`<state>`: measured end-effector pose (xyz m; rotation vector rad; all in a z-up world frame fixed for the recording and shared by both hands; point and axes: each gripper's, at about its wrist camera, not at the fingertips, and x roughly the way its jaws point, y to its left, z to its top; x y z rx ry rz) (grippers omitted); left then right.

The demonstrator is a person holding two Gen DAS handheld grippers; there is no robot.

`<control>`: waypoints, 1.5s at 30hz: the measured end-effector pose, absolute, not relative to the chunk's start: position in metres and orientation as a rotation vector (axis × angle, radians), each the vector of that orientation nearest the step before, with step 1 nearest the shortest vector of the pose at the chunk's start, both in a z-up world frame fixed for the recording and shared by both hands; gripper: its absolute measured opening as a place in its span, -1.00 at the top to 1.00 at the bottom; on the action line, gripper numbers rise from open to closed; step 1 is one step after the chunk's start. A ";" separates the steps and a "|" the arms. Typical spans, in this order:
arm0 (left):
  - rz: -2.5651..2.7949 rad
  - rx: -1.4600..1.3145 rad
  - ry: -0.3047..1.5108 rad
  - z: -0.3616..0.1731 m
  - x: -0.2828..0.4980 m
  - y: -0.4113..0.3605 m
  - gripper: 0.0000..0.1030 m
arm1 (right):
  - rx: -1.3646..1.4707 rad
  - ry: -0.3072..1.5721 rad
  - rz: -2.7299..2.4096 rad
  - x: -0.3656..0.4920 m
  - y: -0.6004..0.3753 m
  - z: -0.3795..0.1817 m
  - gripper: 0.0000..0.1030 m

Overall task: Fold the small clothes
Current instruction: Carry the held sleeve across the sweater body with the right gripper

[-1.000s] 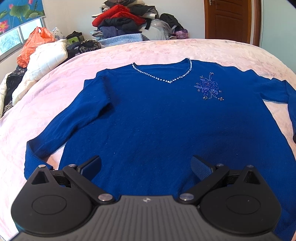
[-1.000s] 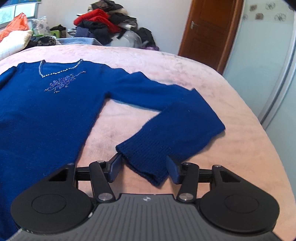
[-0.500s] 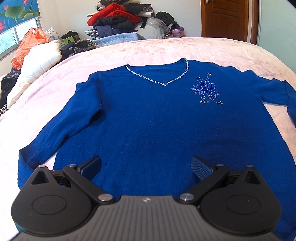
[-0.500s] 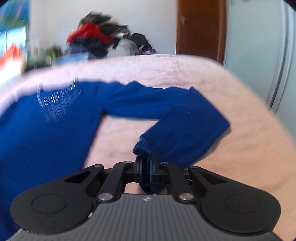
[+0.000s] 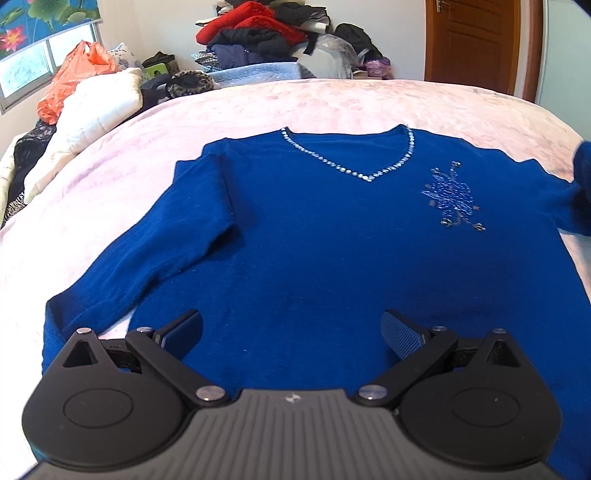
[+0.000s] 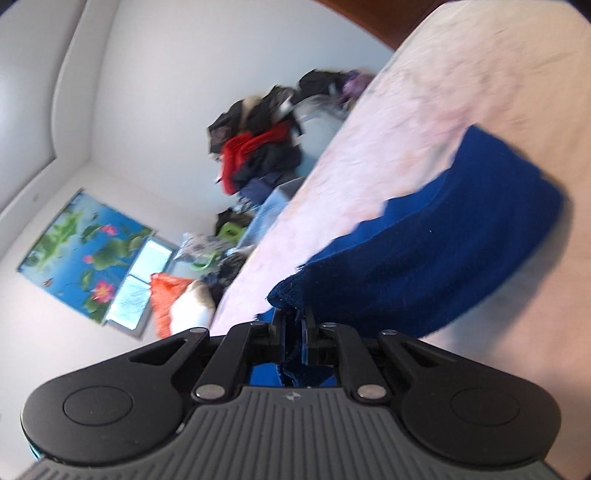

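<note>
Blue knit sweater [image 5: 332, 258] spread flat, front up, on pink bedspread [image 5: 332, 103]. Right gripper [image 6: 295, 338] pinching sleeve cuff [image 6: 291, 295], just closed; left gripper [image 5: 291, 332] spread wide, empty. Soft, light, limp, probably best taken at cuffs and hem.

A pink patterned bedspread [image 5: 332, 99] is covering the bed. A heap of red and dark clothes [image 5: 266, 33] is lying behind it, near a brown wooden door [image 5: 472, 40].

Royal-blue sweater [image 5: 332, 258], pale-pink bedspread [image 5: 332, 99]

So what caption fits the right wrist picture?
Right claw shut on the blue sweater's sleeve cuff, lifting it off the pink bed.
</note>
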<state>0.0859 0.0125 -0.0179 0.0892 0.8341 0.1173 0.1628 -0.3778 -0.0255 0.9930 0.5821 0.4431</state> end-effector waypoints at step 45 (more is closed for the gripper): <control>0.563 -0.310 0.642 0.000 0.054 0.298 0.87 | 0.843 0.812 0.809 0.264 -0.163 0.010 0.74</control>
